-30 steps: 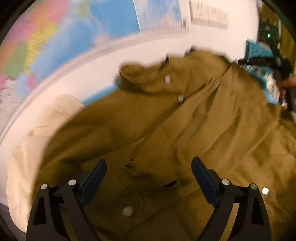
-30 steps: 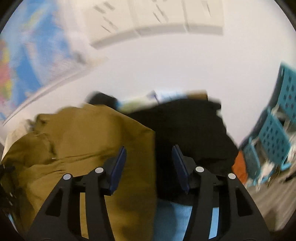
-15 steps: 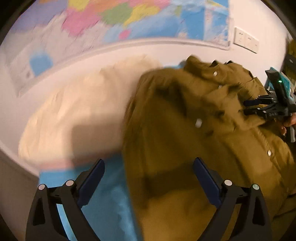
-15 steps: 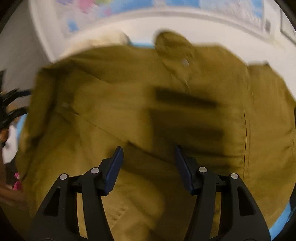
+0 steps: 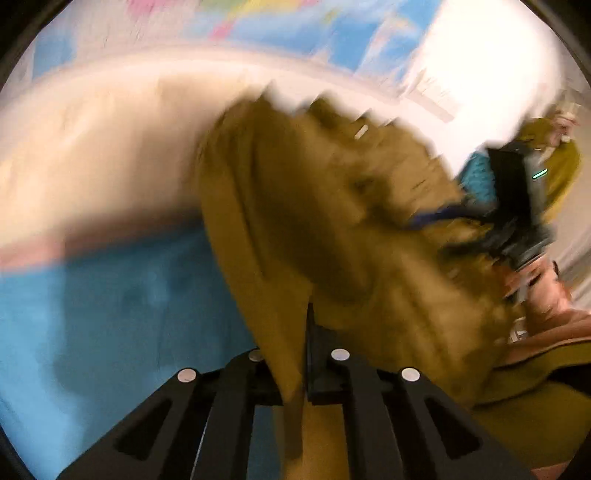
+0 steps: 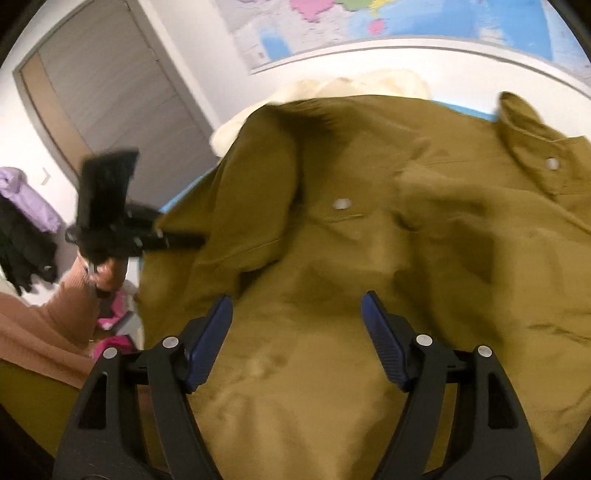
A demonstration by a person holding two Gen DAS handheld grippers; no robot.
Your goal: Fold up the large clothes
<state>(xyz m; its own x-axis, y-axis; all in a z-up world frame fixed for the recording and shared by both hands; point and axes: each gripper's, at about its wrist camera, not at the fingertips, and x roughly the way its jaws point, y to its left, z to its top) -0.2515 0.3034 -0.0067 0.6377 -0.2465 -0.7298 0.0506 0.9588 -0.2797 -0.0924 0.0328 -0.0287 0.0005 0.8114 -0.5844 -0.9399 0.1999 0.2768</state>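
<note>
Left claw (image 5: pixel 301 354) is clenched tight on an edge of the olive-green buttoned cotton shirt (image 6: pixel 369 229) sprawled over the blue-covered worktop (image 5: pixel 122 306), while the right claw (image 6: pixel 297 332) spreads wider, hovering over it empty.

A plain indoor room, like an office or classroom: a big coloured wall map (image 6: pixel 406 22), white walls, a grey door (image 6: pixel 122 99), clothes (image 6: pixel 26 221) heaped aside.
</note>
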